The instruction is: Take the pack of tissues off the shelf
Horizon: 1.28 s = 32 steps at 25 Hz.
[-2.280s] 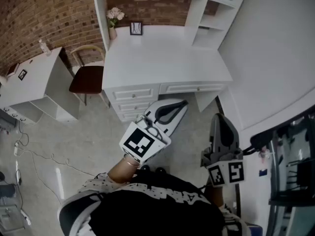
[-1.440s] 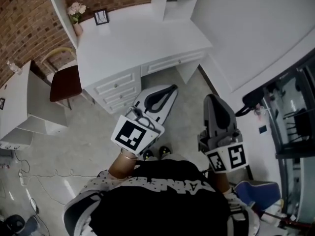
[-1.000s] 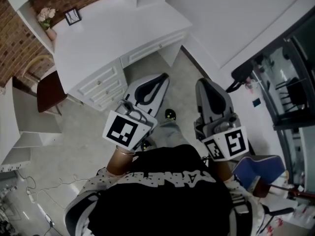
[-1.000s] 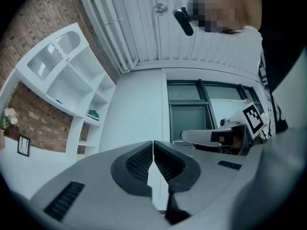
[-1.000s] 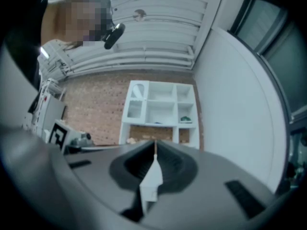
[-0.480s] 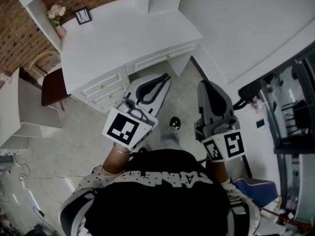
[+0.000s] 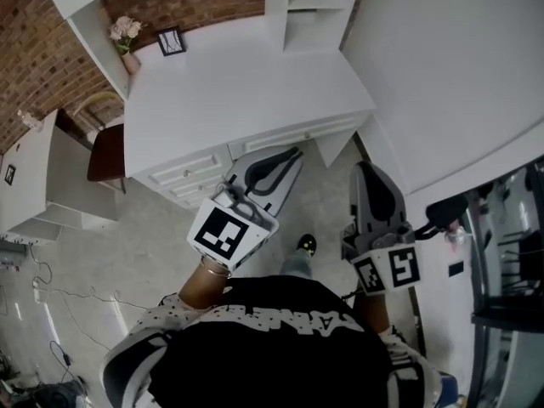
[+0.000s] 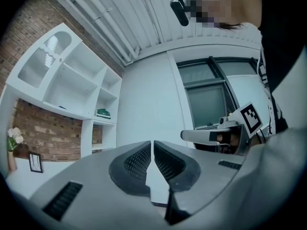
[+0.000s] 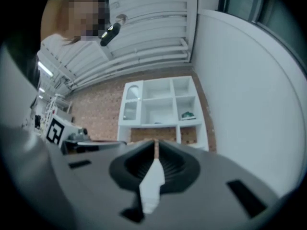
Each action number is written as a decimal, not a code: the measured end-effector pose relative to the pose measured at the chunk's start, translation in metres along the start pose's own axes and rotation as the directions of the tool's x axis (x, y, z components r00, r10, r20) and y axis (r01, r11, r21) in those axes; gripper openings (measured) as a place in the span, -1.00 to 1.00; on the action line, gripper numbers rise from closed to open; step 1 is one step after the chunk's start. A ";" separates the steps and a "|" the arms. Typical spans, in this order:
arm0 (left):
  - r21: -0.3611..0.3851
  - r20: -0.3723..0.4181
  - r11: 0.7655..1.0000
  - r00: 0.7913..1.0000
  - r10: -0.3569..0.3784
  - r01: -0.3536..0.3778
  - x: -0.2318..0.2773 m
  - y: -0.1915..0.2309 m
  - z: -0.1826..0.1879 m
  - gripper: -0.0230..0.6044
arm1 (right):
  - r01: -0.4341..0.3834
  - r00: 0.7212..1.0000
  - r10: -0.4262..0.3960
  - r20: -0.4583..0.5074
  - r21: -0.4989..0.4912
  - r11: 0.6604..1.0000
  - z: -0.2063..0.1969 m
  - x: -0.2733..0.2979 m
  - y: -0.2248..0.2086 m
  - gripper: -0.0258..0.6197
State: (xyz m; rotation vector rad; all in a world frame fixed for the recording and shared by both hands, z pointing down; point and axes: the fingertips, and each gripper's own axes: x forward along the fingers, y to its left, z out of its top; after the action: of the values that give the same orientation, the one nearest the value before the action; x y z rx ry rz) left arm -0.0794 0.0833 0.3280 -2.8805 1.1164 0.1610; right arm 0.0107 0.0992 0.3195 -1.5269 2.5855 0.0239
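The pack of tissues (image 8: 103, 113) is a small green pack lying on a right-hand shelf of the white shelf unit (image 8: 72, 87) above the desk. It also shows as the green pack (image 9: 187, 114) in the right gripper view; the head view does not show it. My left gripper (image 7: 293, 153) is shut and empty, held low in front of the desk's drawers. My right gripper (image 7: 367, 170) is also shut and empty, over the floor right of the desk. Both are far from the shelf. Each gripper's own view, left gripper (image 8: 152, 143) and right gripper (image 9: 156, 142), shows jaws closed together with nothing between.
The white desk (image 7: 246, 83) carries a flower vase (image 7: 126, 36) and a small picture frame (image 7: 171, 41) at its back left. A brown chair (image 7: 106, 147) and a white side table (image 7: 34, 177) stand to the left. A white wall (image 7: 459, 66) and a dark rack (image 7: 510, 253) lie right.
The head view has swung, so the desk has shifted to and fro and now sits more central. Both grippers stay shut in front of the body; a shoe shows below.
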 end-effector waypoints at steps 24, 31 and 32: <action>0.070 -0.049 0.988 0.989 0.142 -0.139 0.132 -0.003 -0.004 -0.74 | -0.159 0.986 0.155 0.057 0.066 0.985 0.007 0.038 -0.137 -0.82; 0.105 -0.054 0.981 0.984 0.171 -0.164 0.144 -0.012 -0.003 -0.74 | -0.208 0.977 0.203 0.058 0.080 0.975 0.004 0.037 -0.150 -0.82; 0.110 -0.053 0.979 0.983 0.176 -0.170 0.145 -0.012 -0.002 -0.74 | -0.211 0.977 0.207 0.060 0.081 0.974 0.004 0.038 -0.152 -0.82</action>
State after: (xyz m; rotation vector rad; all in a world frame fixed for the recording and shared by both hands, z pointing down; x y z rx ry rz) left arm 0.0356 -0.0050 0.3135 -2.7131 1.3438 0.0178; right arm 0.1260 -0.0071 0.3194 -1.2042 2.6569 -0.0278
